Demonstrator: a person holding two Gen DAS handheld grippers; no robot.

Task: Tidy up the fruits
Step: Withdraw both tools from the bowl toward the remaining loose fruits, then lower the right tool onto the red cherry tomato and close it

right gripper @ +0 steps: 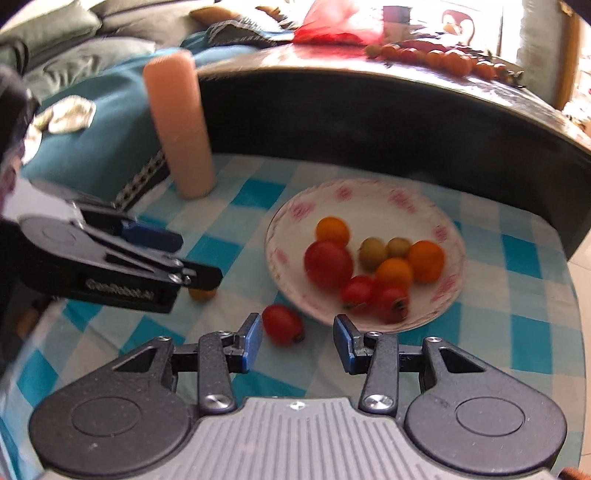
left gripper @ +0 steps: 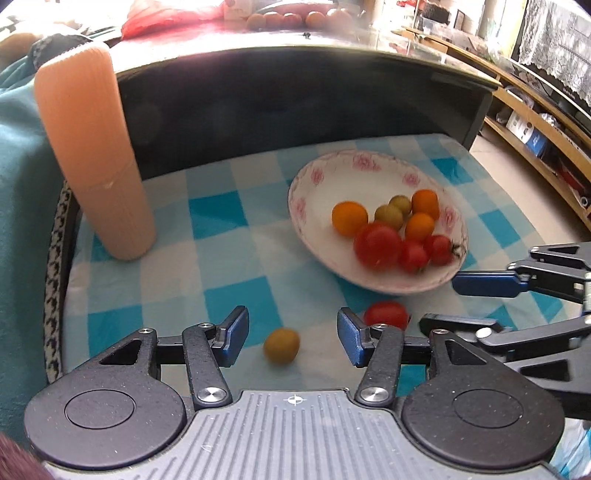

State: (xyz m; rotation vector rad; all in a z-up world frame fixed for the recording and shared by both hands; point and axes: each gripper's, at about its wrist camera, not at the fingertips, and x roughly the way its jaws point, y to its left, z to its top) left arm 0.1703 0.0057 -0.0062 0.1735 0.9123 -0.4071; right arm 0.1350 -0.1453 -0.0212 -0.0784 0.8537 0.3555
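Observation:
A white plate with pink flowers (left gripper: 317,173) (right gripper: 369,192) holds several small tomatoes in red, orange and yellow-green. On the checked cloth in front of it lie a loose yellow-green tomato (left gripper: 281,346) (right gripper: 202,294) and a loose red tomato (left gripper: 386,314) (right gripper: 282,324). My left gripper (left gripper: 291,338) is open, with the yellow-green tomato between its blue pads, untouched. My right gripper (right gripper: 297,345) is open too; the red tomato lies just ahead of its left finger. In the right wrist view the left gripper hides most of the yellow-green tomato.
A tall ribbed peach cylinder (left gripper: 92,155) (right gripper: 181,125) stands at the cloth's back left. A dark curved table edge (left gripper: 295,92) rises behind the plate, with more tomatoes (right gripper: 443,59) and a red mesh bag (right gripper: 332,22) on top. Teal fabric (left gripper: 22,184) lies left.

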